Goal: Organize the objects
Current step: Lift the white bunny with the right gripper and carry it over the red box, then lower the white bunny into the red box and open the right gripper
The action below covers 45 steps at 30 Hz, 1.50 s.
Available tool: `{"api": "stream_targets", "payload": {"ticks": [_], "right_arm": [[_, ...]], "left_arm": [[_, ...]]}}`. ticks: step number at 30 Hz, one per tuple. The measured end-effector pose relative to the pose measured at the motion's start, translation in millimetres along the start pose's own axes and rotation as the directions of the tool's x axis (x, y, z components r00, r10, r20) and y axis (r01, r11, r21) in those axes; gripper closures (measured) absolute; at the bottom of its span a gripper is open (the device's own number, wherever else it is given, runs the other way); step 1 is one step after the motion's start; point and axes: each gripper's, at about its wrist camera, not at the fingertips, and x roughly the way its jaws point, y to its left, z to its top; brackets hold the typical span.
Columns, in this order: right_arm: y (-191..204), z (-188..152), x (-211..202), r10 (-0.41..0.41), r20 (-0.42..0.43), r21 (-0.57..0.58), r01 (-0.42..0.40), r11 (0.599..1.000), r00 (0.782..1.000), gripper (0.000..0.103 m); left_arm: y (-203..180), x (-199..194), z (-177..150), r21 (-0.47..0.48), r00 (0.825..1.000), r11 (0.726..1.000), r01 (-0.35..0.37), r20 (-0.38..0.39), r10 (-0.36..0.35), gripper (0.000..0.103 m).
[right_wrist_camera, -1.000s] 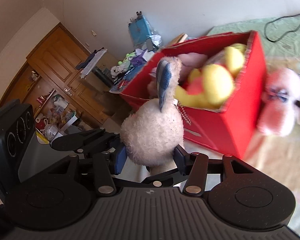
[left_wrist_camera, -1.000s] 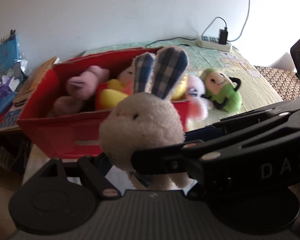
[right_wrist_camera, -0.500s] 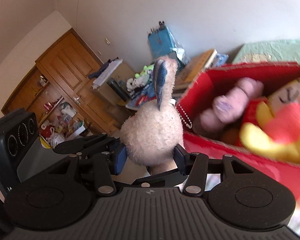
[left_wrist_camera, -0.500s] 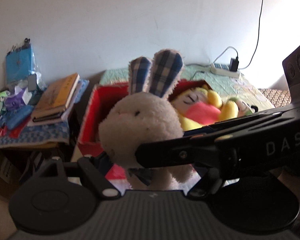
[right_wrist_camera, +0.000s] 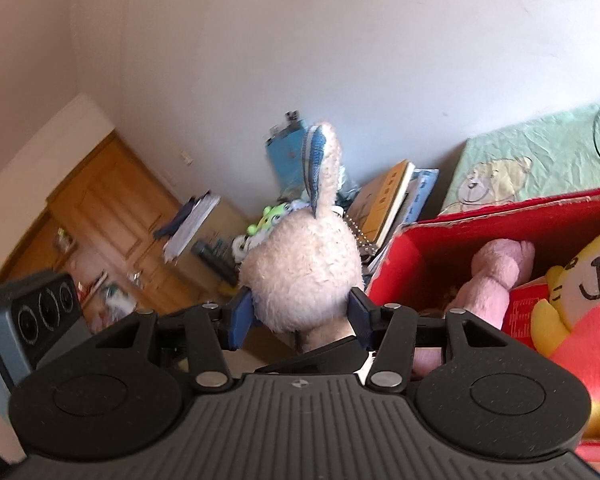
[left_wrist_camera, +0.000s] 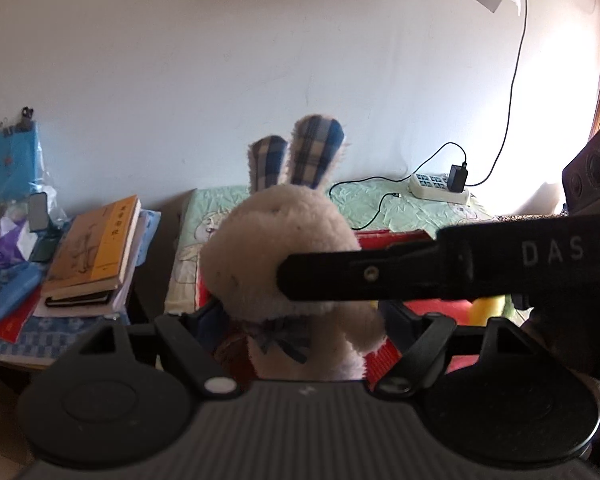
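Raised above the red box (right_wrist_camera: 500,216), the plush rabbit (left_wrist_camera: 278,256) stays pinched between both grippers' fingers (right_wrist_camera: 240,320).

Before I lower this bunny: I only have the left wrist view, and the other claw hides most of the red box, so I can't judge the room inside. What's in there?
Observer: The right wrist view shows a pink plush lying in the red box, toward its left end.
Operator: Anything else?
Observer: A yellow toy in a coral shirt fills the right side.
Operator: Is the right claw really gripping the head?
Observer: Yes, the right claw has a blue pad pressed into each side of the head of the bunny.
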Motion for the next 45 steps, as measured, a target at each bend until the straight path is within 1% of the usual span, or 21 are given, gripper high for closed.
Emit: {"api": "stream_targets", "payload": {"ticks": [4, 9, 14, 19, 23, 27, 31, 41, 43, 45], "right_arm": [[-13, 6, 14, -0.038, -0.001, 0.045, 0.038, 0.998, 0.999, 0.049], [-33, 9, 29, -0.063, -0.026, 0.132, 0.066, 0.989, 0.998, 0.05], [-48, 10, 39, -0.09, -0.051, 0.179, 0.098, 0.979, 0.995, 0.05], [-65, 8, 47, -0.089, -0.081, 0.255, 0.107, 0.961, 0.993, 0.05], [-76, 3, 49, -0.113, -0.101, 0.318, 0.139, 0.938, 0.989, 0.051], [-80, 1, 51, -0.139, -0.126, 0.324, 0.173, 0.93, 0.982, 0.052], [-87, -2, 54, -0.142, -0.143, 0.345, 0.184, 0.92, 0.98, 0.056], [-96, -9, 55, -0.099, -0.126, 0.333, 0.136, 0.933, 0.987, 0.056], [-97, -11, 54, -0.08, -0.137, 0.347, 0.123, 0.93, 0.987, 0.055], [-99, -11, 52, -0.059, -0.147, 0.372, 0.11, 0.922, 0.987, 0.056]], "left_arm": [[11, 23, 2, -0.022, 0.999, 1.0, 0.014, -0.034, -0.015, 0.023], [20, 50, -1, -0.034, 0.996, 0.999, 0.014, -0.083, -0.017, 0.023], [25, 72, -4, -0.039, 0.992, 0.999, 0.007, -0.122, -0.012, 0.023], [29, 87, -8, -0.06, 0.988, 0.998, -0.013, -0.157, 0.003, 0.023], [26, 92, -10, -0.054, 0.984, 0.998, -0.027, -0.175, 0.017, 0.023], [20, 95, -12, -0.027, 0.983, 0.998, -0.05, -0.18, 0.044, 0.023], [20, 100, -15, -0.035, 0.978, 0.998, -0.058, -0.205, 0.05, 0.023], [17, 105, -24, -0.032, 0.969, 0.997, -0.069, -0.24, 0.059, 0.02], [15, 104, -26, -0.017, 0.967, 0.997, -0.078, -0.243, 0.072, 0.02], [13, 104, -29, 0.007, 0.964, 0.995, -0.1, -0.247, 0.099, 0.02]]}}
